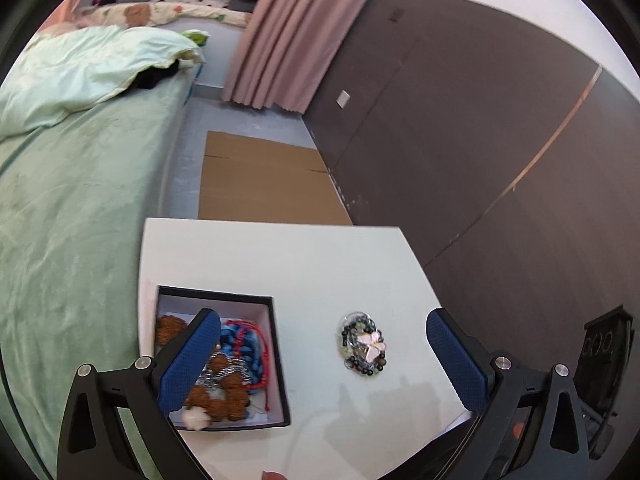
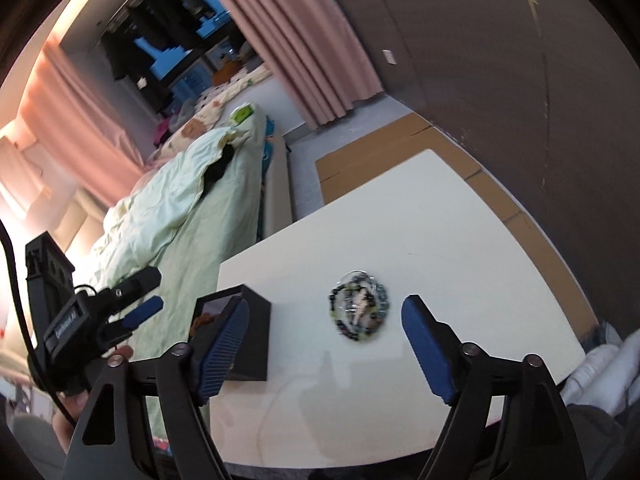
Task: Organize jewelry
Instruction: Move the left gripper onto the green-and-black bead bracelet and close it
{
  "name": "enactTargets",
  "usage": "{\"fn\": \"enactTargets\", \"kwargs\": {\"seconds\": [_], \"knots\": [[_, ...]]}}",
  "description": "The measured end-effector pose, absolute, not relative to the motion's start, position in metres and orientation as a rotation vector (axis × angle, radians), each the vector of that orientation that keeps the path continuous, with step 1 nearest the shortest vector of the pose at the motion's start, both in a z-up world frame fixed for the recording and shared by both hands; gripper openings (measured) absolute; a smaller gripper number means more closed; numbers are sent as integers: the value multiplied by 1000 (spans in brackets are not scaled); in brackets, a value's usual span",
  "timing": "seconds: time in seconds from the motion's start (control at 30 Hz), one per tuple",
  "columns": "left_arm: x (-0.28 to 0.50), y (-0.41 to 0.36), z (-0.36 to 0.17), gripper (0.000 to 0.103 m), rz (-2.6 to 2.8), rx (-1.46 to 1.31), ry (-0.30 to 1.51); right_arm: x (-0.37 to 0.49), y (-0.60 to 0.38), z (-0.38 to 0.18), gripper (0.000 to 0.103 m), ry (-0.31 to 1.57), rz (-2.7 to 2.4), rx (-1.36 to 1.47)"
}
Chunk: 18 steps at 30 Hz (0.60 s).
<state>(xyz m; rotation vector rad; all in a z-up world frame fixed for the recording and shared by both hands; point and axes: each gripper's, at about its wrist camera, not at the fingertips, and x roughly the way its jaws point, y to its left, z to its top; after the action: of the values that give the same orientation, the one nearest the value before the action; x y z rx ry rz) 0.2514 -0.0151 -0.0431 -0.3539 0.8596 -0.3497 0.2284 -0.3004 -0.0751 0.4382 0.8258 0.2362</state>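
A beaded bracelet pile with a pink butterfly charm [image 1: 364,345] lies on the white table [image 1: 304,256], right of a black box [image 1: 280,360] holding brown, red and blue jewelry [image 1: 236,364]. My left gripper [image 1: 320,354] is open and empty above the table, its left finger over the box. In the right wrist view the same bracelet pile [image 2: 360,312] lies on the table [image 2: 440,232], with the black box [image 2: 256,320] to its left. My right gripper [image 2: 326,344] is open and empty, just short of the pile. The left gripper [image 2: 132,312] shows at far left.
A green bed [image 1: 80,200] runs along the table's left side. Flat cardboard [image 1: 264,180] lies on the floor beyond the table. A dark wall [image 1: 480,140] stands to the right. Pink curtains [image 1: 288,32] hang at the back.
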Motion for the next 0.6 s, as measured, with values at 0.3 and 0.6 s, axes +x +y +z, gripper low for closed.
{"fn": "enactTargets", "kwargs": {"seconds": [0.3,0.6], "knots": [[259,-61,-60,102,-393,-226,901,219,-320,-111,101,821,164,534],[268,-96,-82,86,-430,-158,965,221,-338,-132,101,846,187,561]]}}
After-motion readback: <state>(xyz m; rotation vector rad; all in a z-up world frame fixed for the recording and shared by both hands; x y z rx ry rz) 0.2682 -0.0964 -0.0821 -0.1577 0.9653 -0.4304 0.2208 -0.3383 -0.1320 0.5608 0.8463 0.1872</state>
